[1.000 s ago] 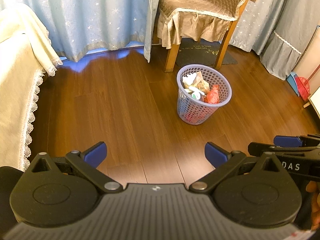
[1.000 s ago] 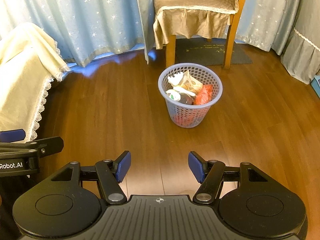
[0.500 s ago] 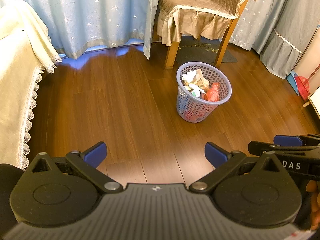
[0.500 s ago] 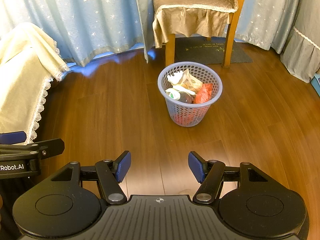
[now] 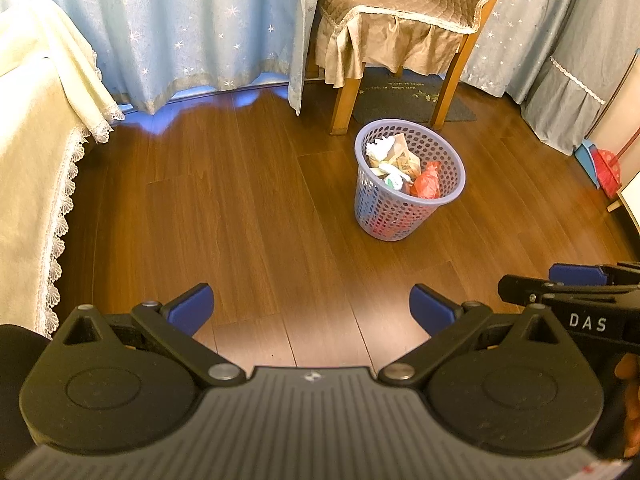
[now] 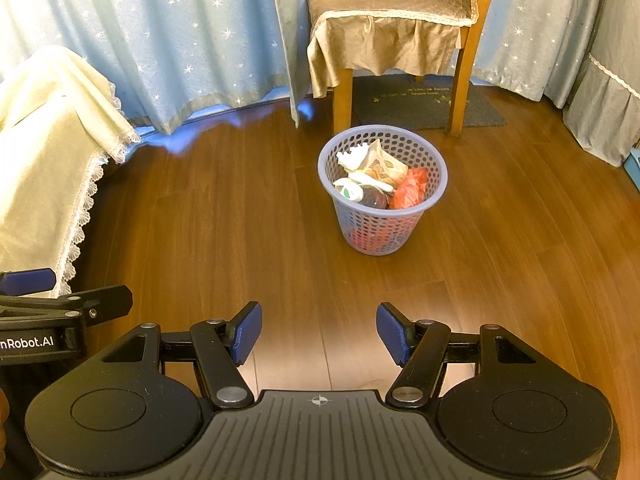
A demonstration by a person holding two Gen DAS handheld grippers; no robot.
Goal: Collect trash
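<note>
**Both grippers empty above the floor, basket full by the chair**

The left gripper (image 5: 312, 310) has its blue fingers (image 5: 192, 308) spread wide with nothing between them, only bare wooden floor (image 5: 240, 220) below. The right gripper (image 6: 319, 334) is likewise well open, its fingers (image 6: 248, 332) holding nothing. The two sit side by side, each showing at the edge of the other's view, both tilted down toward the floor.

Farther out, well apart from both grippers, a lilac mesh basket (image 6: 380, 236) stands upright on the floor. The trash (image 6: 376, 178) lies inside it: crumpled white paper, a tan wrapper, a white-and-green container and a red-orange plastic bag (image 6: 410, 190), piled close to the rim.

Just behind the basket is a wooden chair (image 6: 400, 20) with a brown quilted cover, its front leg near the basket's rim, and a dark mat (image 6: 420, 100) under it. Pale blue star-patterned curtains (image 6: 180, 40) hang along the back. At the left edge a cream cloth with lace trim (image 6: 48, 168) drapes down to the floor.
</note>
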